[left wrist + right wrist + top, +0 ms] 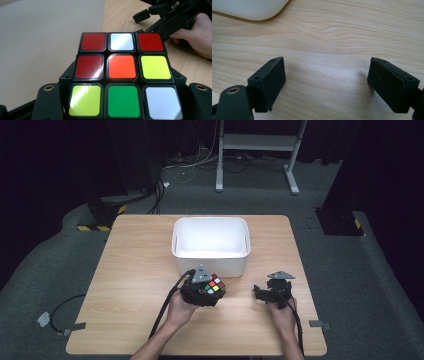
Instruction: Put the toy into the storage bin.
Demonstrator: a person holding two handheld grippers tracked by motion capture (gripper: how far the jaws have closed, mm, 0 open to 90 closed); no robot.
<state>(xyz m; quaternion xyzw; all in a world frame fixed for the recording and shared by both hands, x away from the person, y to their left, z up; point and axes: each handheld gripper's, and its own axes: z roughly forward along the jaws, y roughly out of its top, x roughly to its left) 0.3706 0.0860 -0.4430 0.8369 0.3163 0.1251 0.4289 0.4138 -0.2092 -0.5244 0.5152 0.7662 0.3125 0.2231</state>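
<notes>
Left gripper view: left gripper (120,100) clamped on scrambled cube (122,75), white bin (211,245) just beyond it, nothing inside. Likely pickup done, drop into bin left. Right gripper (327,85) off to its side, spread wide, holding nothing, low over table (342,32).

Scrambled cube (122,75), gripped, near tub (210,245)

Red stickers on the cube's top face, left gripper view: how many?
3. On the cube clamped in the left gripper: far-left corner, far-right corner and middle-left. The centre sticker is orange, not red. Other faces are hidden.
</notes>
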